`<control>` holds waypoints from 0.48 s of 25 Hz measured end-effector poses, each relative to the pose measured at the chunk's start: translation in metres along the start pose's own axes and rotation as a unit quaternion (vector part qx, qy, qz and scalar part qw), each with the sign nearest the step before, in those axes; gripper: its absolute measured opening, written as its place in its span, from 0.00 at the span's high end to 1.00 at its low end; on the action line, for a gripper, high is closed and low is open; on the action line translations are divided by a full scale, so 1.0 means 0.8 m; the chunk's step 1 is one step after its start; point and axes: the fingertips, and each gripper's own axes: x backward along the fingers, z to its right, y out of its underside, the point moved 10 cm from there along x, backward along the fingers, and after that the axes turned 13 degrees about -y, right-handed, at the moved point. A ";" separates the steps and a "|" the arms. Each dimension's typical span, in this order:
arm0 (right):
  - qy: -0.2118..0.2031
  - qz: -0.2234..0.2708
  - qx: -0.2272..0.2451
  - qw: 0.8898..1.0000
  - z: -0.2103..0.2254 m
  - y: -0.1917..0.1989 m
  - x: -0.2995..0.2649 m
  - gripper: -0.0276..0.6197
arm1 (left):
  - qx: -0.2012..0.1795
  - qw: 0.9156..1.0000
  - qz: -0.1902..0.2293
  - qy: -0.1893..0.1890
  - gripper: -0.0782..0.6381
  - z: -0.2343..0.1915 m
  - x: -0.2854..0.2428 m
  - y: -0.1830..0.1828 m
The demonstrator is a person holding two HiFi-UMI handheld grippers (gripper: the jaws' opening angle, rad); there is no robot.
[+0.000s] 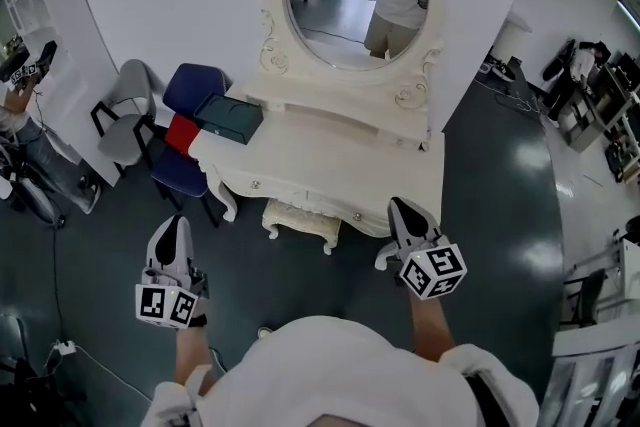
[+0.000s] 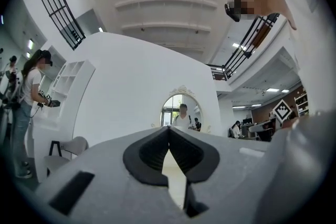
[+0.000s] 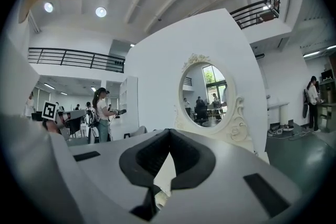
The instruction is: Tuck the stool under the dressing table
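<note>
As it sits tucked, stool (image 1: 300,221) looks carved, cream.

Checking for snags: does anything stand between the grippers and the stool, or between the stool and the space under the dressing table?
Nothing visible does. Only floor shows between the left gripper, the right gripper and the stool, which already sits partly under the dressing table.

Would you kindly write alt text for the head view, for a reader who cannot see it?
A cream cushioned stool sits partly under a white carved dressing table with an oval mirror. Nearer the camera, the person's left gripper and right gripper, both shut and empty, are held above the dark floor.
</note>
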 end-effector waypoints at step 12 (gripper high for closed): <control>0.023 0.009 0.004 1.000 -0.026 -0.010 0.008 0.96 | -0.013 0.999 -0.003 -0.030 0.87 -0.020 0.041 -0.015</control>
